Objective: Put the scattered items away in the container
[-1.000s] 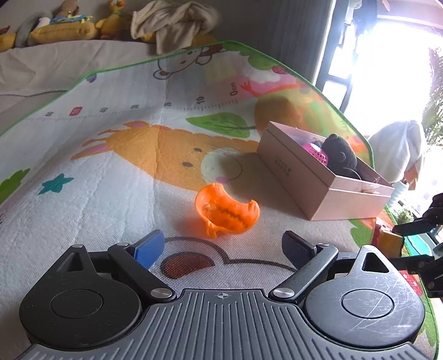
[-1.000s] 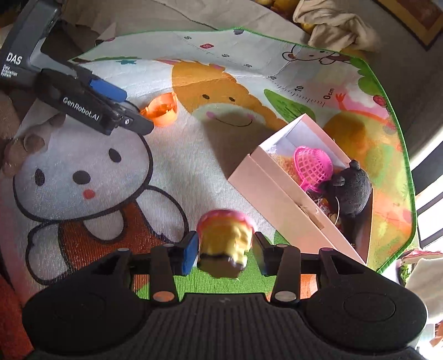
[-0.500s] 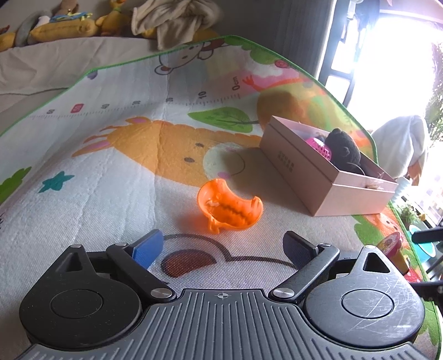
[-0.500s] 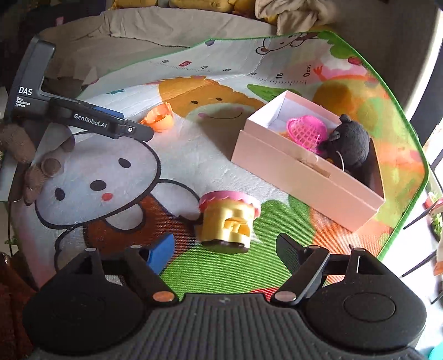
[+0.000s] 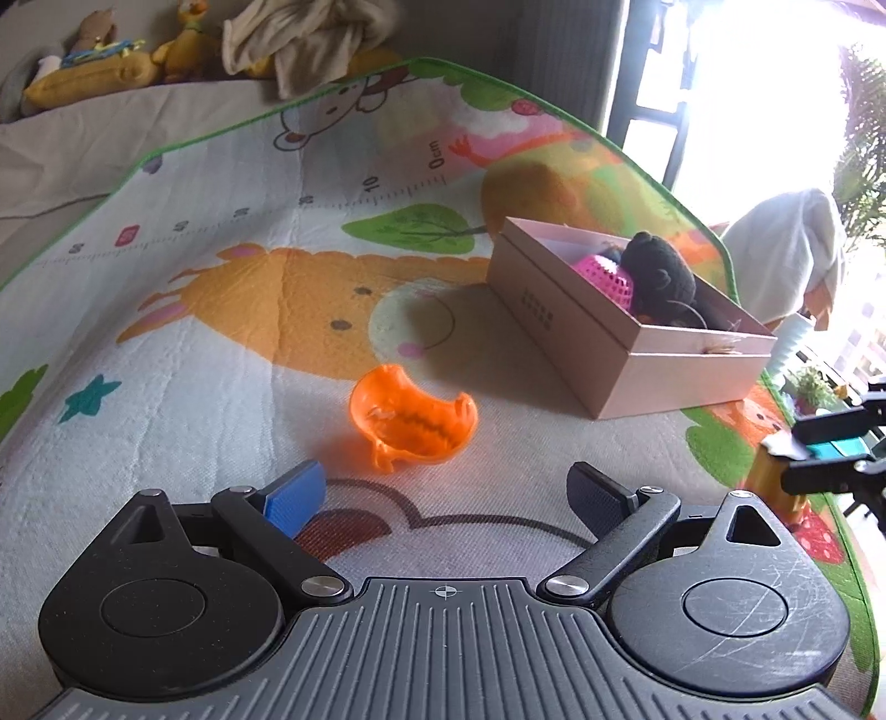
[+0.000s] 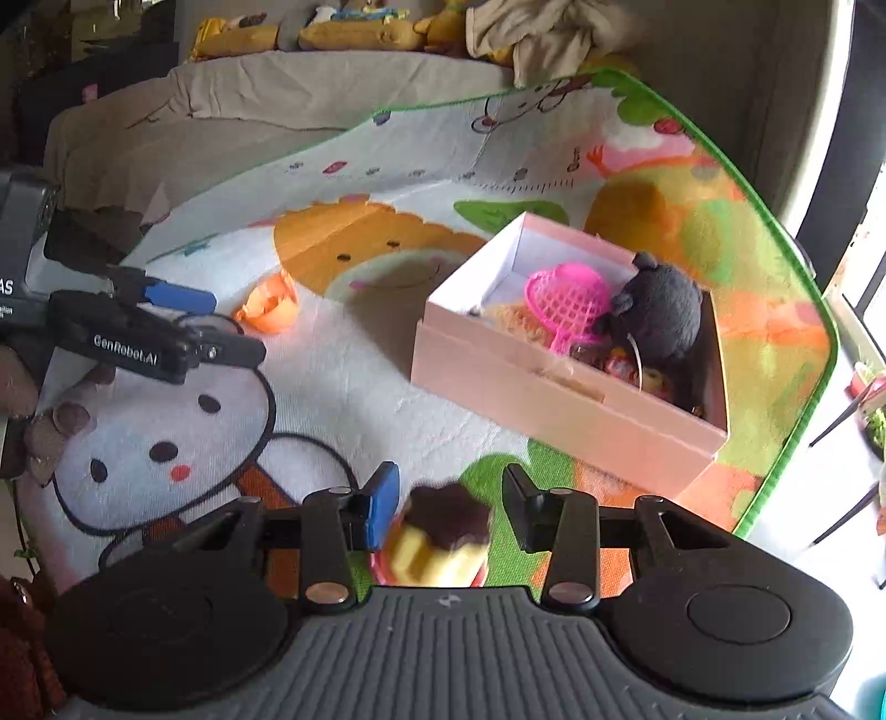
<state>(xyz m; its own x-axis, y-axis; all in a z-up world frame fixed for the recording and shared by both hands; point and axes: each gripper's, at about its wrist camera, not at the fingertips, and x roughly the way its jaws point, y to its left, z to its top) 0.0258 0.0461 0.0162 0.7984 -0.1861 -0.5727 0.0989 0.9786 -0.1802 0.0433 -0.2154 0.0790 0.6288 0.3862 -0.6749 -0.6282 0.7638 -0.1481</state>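
A yellow toy cake with a pink rim sits tipped between the fingers of my right gripper, dark underside toward the camera. The jaws are closing and the pads press its sides. The left wrist view shows that gripper at the far right with the yellow toy in it. My left gripper hangs open over the mat, empty. An orange toy shell lies just ahead of it. The pink box holds a black plush mouse and a pink sieve.
Everything lies on a cartoon play mat with a green border. Stuffed toys and a crumpled cloth are heaped beyond its far edge. A white draped thing stands past the box by the bright window.
Half a second ago the right jaws were wide with the yellow toy standing upright on the mat. Now they have closed round it, tipped over. The left gripper has hardly moved.
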